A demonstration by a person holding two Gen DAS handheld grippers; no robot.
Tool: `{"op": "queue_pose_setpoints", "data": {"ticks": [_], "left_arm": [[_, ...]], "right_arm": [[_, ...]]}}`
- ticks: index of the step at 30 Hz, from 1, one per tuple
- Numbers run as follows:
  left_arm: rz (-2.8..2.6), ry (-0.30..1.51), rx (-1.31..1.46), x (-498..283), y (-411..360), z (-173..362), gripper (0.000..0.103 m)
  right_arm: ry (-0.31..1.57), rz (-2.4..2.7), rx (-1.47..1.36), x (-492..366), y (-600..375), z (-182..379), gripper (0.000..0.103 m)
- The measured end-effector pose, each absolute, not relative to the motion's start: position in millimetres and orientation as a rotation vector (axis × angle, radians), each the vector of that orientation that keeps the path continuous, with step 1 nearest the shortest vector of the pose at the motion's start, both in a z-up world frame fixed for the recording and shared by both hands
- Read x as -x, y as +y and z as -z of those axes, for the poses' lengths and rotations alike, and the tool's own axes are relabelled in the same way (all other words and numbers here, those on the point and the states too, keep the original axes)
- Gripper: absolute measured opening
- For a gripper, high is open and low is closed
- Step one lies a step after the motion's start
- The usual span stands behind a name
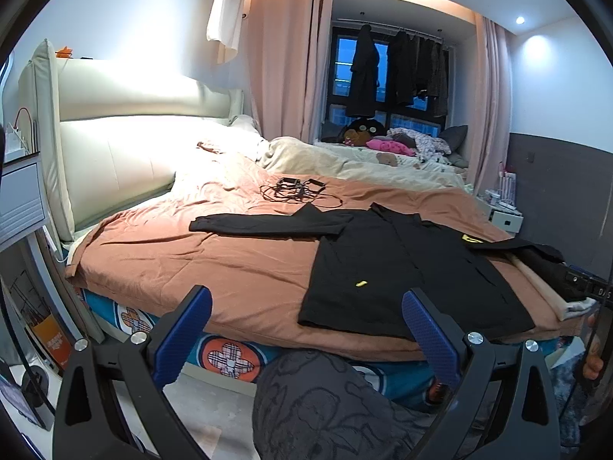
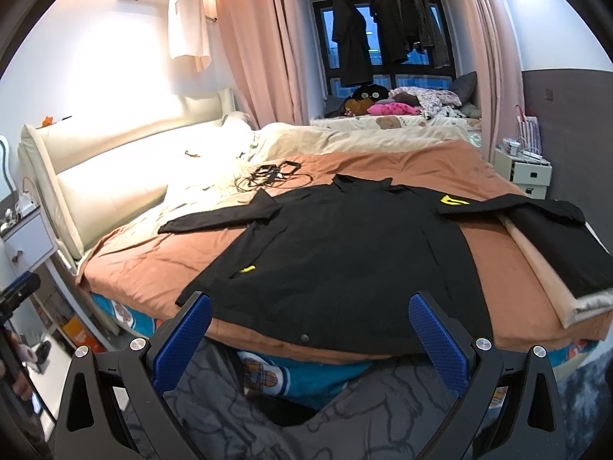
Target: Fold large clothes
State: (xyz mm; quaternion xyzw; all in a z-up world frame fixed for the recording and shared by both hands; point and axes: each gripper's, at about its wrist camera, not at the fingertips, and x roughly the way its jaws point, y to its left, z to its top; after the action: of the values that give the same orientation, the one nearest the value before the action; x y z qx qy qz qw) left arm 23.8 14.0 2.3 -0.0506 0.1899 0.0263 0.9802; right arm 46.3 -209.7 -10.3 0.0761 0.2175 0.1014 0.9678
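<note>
A large black jacket [image 1: 387,268] lies spread flat on the brown bedcover [image 1: 214,253], front up, both sleeves stretched sideways. It also shows in the right wrist view [image 2: 345,253], with a yellow logo [image 2: 454,201] on its right shoulder. My left gripper [image 1: 306,306] is open and empty, held in front of the bed edge, left of the jacket hem. My right gripper [image 2: 309,308] is open and empty, just before the jacket's hem at the bed edge.
A folded stack of clothes [image 2: 563,253] lies on the bed's right corner. A tangle of black cables [image 1: 299,189] lies behind the jacket. A headboard [image 1: 115,161] is at left, a nightstand [image 2: 523,172] at right. My patterned trouser leg [image 1: 325,402] is below.
</note>
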Motion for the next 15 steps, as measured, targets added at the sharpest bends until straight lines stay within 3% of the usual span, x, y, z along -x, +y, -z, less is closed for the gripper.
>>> {"op": "queue_pose_setpoints", "data": {"ticks": [15], "left_arm": [[-0.076,0.459,0.117,-107,49,14,0.102]], "right_arm": [[0.513,-0.202,-0.136,-143,-190,24,0.103]]}}
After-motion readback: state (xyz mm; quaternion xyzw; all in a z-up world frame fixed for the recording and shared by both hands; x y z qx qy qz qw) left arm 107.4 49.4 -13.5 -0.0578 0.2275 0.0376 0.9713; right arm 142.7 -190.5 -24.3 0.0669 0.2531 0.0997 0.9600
